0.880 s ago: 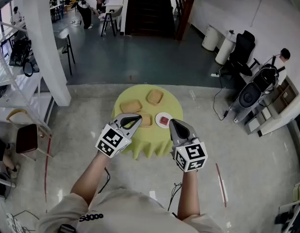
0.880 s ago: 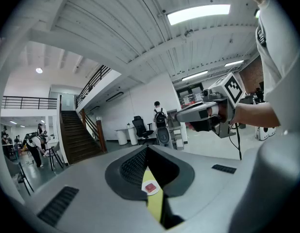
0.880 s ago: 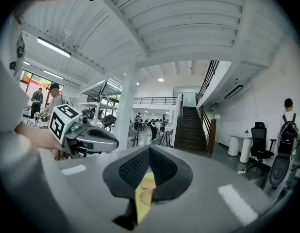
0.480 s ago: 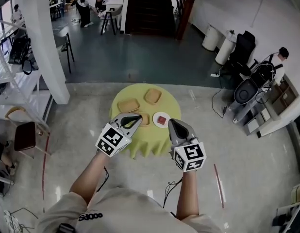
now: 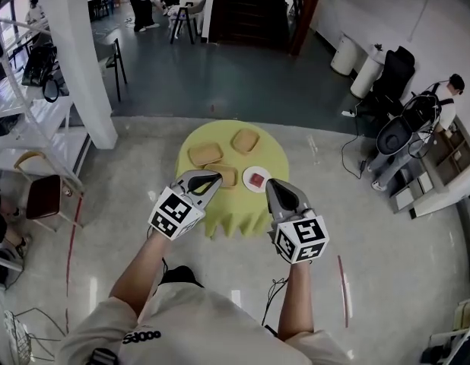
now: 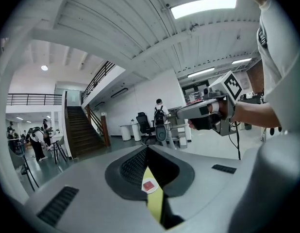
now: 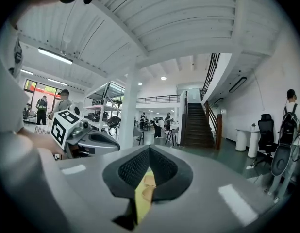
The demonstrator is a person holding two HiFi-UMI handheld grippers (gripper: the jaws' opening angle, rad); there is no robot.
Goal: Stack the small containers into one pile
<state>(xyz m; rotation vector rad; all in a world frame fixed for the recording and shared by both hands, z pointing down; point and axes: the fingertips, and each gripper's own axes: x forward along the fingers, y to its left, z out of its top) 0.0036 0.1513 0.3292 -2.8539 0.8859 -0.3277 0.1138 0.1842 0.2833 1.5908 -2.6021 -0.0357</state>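
A round table with a yellow cloth stands on the floor ahead of me. On it lie three shallow tan containers, apart from one another: one at the left, one at the back, and one in front partly hidden by my left gripper. A white plate with a red piece sits at the front right. My right gripper hovers short of the table edge. Both grippers are shut with nothing in them. The plate shows through the left jaws' slit, two containers through the right's.
A white pillar rises at the left, beside shelving and a brown chair. Cables and red tape lines lie on the floor. A person with office chairs is at the right; stairs stand behind.
The head view has shifted slightly, so the table sits a little higher in frame. Both grippers stay shut and empty in nearly the same places before the table.
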